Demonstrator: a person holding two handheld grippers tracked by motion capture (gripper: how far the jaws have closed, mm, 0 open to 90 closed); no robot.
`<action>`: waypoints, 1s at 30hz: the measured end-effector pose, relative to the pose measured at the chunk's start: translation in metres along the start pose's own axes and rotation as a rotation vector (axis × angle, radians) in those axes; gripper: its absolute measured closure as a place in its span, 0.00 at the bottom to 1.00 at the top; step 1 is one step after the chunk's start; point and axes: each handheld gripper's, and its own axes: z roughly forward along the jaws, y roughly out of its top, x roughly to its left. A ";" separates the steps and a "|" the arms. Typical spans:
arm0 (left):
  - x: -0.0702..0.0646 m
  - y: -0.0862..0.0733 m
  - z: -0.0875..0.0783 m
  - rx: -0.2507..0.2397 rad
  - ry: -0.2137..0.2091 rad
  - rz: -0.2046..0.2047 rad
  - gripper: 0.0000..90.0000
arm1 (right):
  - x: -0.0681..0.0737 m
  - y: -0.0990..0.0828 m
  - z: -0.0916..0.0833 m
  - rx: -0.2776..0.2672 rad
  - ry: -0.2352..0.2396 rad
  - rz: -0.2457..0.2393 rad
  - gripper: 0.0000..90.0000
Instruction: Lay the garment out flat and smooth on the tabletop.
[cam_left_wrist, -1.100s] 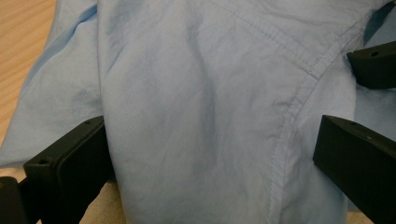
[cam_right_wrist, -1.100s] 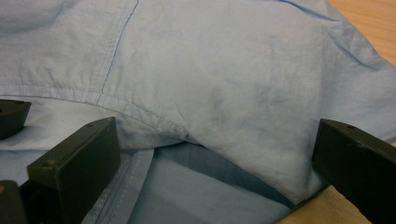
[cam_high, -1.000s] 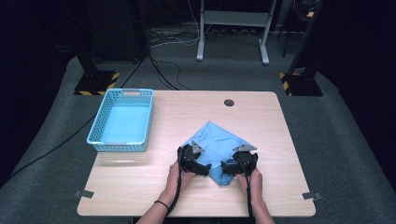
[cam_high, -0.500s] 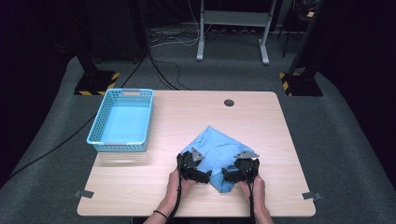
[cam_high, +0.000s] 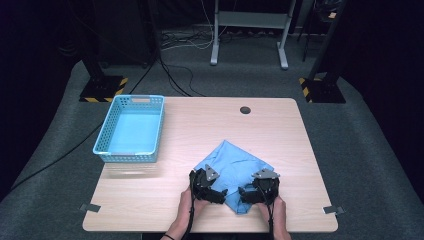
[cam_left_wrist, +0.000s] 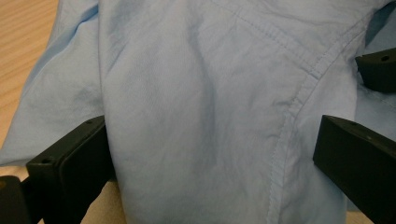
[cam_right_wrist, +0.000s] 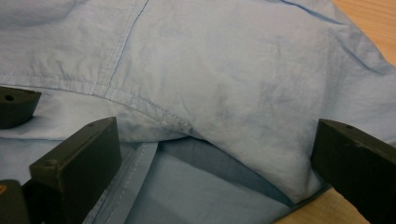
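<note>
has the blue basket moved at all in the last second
No. The blue basket sits in the same place near the table's far left corner, level with the round hole, as in both earlier high views.

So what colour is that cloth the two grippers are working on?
Light blue, plain, with stitched seams. The cloth shows best in the left gripper view.

bare table (cam_high: 200, 125) lies open across the middle and upper right of the high view. the blue basket (cam_high: 131, 129) blocks the left side. the blue cloth (cam_high: 235, 162) covers the lower centre, and a small dark hole (cam_high: 245, 110) sits near the top edge.
</note>
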 end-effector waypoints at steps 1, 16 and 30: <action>-0.001 -0.001 -0.001 0.001 0.001 0.002 0.00 | 0.001 -0.001 -0.001 -0.001 -0.001 0.000 0.01; -0.017 -0.013 -0.013 0.001 0.001 0.001 0.00 | 0.010 -0.016 -0.015 -0.006 0.012 -0.010 0.02; -0.026 -0.020 -0.020 -0.002 0.005 0.001 0.00 | 0.016 -0.025 -0.024 -0.010 0.021 -0.020 0.02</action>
